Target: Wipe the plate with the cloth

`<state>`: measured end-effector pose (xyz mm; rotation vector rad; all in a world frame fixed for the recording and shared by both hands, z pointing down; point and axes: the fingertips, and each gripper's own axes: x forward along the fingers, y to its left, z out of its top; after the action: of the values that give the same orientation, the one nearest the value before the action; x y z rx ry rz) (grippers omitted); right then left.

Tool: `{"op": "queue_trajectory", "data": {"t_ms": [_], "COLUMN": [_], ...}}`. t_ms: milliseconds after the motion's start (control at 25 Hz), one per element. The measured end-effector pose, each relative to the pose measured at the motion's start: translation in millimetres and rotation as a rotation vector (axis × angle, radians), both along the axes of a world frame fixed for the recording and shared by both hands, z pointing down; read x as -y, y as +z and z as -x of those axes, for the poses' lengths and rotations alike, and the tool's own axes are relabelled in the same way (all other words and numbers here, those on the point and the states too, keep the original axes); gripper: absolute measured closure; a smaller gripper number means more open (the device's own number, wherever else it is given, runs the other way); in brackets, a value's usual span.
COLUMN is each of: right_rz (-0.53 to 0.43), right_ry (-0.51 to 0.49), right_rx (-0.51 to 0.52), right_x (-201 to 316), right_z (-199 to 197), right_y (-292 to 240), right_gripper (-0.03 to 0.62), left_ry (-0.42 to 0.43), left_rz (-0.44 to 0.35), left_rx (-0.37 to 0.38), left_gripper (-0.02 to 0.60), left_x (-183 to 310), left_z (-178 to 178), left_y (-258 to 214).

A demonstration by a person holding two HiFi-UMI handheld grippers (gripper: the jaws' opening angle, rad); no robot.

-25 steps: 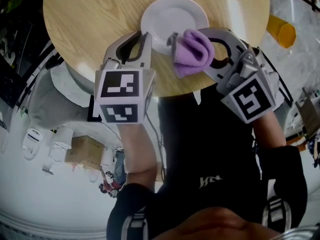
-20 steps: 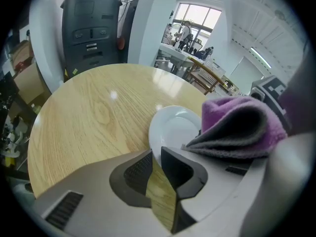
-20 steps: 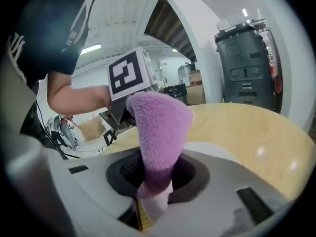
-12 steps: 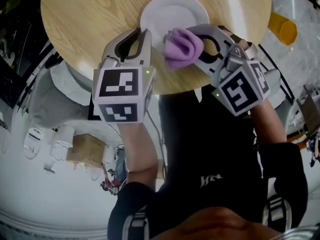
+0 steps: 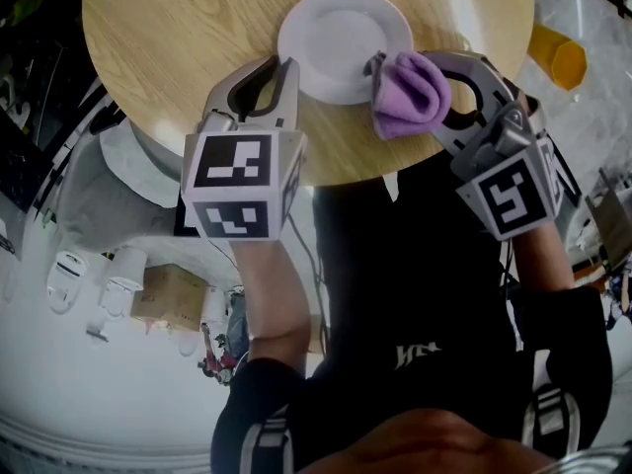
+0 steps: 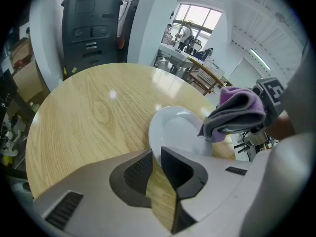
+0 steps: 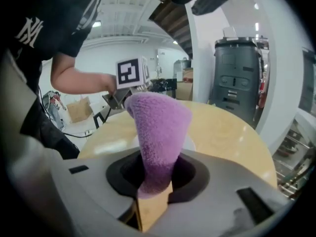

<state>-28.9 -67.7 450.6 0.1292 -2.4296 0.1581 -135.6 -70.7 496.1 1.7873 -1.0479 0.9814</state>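
The plate (image 5: 341, 38) is lying at the upper middle of the head view, on the round wooden table (image 5: 178, 28). The left gripper (image 5: 284, 67) is meeting its lower-left rim, jaws only narrowly parted and seemingly pinching that rim. The right gripper (image 5: 395, 87) is clamping the bunched purple cloth (image 5: 410, 92) just beside the plate's lower-right edge.

The right gripper (image 7: 153, 191) is pinching a folded purple cloth (image 7: 159, 132) between its jaws, and the cloth is standing up over a round wooden table (image 7: 232, 132). A sliver of white plate (image 7: 188, 142) is showing just behind the cloth. Beyond it, a person's bare forearm (image 7: 79, 84) is holding the left gripper (image 7: 120, 98), and a tall dark grey container (image 7: 239, 78) is standing past the table.
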Motion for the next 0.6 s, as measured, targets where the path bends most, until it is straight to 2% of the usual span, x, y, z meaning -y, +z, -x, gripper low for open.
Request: {"op": "queue_trajectory", "data": {"t_ms": [120, 240, 360, 600], "right_rz": [0.064, 0.122, 0.122, 0.053], "right_ry": [0.018, -0.035, -0.098, -0.095], "right_rx": [0.137, 0.186, 0.165, 0.074], "right_x": [-12, -31, -43, -31], "right_z": [32, 62, 68, 37], "right_y": [-14, -9, 5, 10], "right_gripper": [0.497, 0.497, 0.499, 0.499], "left_ry": [-0.004, -0.002, 0.0, 0.006], "left_rz": [0.004, 0.003, 0.004, -0.003], "left_rx": [0.004, 0.014, 0.014, 0.019], "left_gripper": [0.521, 0.52, 0.521, 0.52], "left_x": [-1, -1, -2, -1], "left_z": [0, -1, -2, -1], "left_y": [0, 0, -1, -1]}}
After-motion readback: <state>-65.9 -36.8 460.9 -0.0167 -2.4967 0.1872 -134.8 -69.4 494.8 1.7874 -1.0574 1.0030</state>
